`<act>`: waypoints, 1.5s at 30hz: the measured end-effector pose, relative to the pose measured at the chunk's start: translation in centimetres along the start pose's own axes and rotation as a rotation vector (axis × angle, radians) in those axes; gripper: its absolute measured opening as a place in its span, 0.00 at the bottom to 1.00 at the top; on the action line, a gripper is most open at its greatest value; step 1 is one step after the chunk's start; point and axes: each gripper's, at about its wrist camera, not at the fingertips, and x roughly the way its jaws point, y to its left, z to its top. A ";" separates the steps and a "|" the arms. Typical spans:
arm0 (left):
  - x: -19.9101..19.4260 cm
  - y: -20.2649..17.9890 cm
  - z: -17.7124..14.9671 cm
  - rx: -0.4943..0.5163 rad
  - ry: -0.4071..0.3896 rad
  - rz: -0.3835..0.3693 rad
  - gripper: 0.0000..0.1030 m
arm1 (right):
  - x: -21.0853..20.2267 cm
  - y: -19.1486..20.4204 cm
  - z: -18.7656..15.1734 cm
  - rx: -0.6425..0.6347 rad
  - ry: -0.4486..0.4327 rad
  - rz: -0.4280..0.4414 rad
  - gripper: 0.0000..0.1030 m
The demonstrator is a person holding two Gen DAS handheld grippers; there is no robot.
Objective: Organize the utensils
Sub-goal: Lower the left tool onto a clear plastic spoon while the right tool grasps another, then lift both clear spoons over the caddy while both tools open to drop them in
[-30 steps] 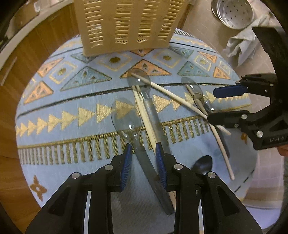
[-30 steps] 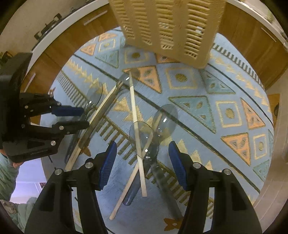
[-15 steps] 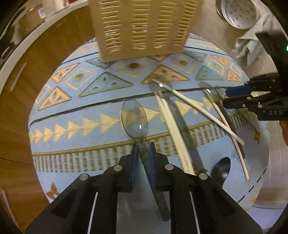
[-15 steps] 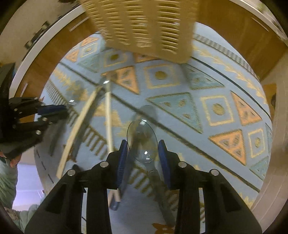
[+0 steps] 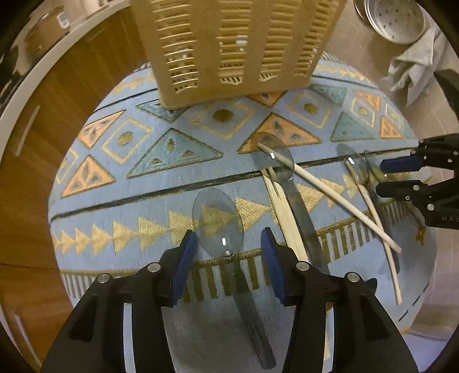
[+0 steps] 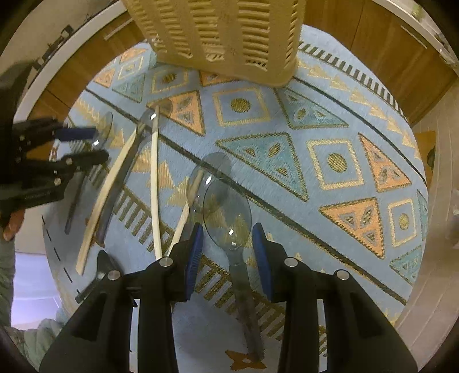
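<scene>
Clear plastic spoons and wooden chopsticks lie scattered on a round blue patterned mat. My left gripper is open, its blue pads either side of a clear spoon that lies flat on the mat. My right gripper is open around the neck of another clear spoon. The right gripper also shows at the right of the left wrist view. A beige slatted utensil basket stands at the far edge of the mat; it also shows in the right wrist view.
More spoons and chopsticks cross each other right of centre. A dark spoon lies near the mat's edge. A metal strainer and a grey cloth sit on the tiled floor. Wooden cabinets stand behind.
Half a second ago my left gripper was shut on its spoon's handle; now it is open with the spoon lying on the mat. My right gripper has also widened around its spoon.
</scene>
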 end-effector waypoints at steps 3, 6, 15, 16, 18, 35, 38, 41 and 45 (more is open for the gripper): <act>0.2 -0.5 0.6 0.027 0.013 0.027 0.43 | 0.1 0.5 0.3 -0.029 0.018 -0.021 0.32; 0.1 -0.6 1.1 0.030 0.037 0.020 0.41 | 0.3 0.6 0.8 -0.028 0.038 -0.007 0.32; -0.2 0.4 1.8 -0.001 0.042 0.012 0.30 | -0.1 0.9 1.5 -0.024 -0.016 -0.005 0.28; -0.2 0.6 1.8 -0.011 0.029 0.009 0.30 | -0.6 0.9 1.4 -0.029 -0.040 -0.003 0.28; -0.9 1.4 1.5 -0.028 -0.018 -0.012 0.30 | -1.8 0.9 0.9 -0.036 -0.089 0.008 0.28; -19.8 1.2 2.2 -0.081 -0.771 0.000 0.30 | -17.6 2.6 3.0 -0.044 -0.806 0.216 0.28; -22.0 0.9 3.8 -0.096 -0.902 0.034 0.30 | -20.1 2.5 4.2 -0.014 -0.939 0.196 0.28; -22.8 0.2 5.1 -0.103 -1.008 0.136 0.30 | -21.8 2.0 5.5 0.023 -1.063 0.118 0.28; -22.5 0.4 7.1 -0.127 -1.089 0.179 0.30 | -21.4 0.5 7.9 0.083 -1.132 0.111 0.28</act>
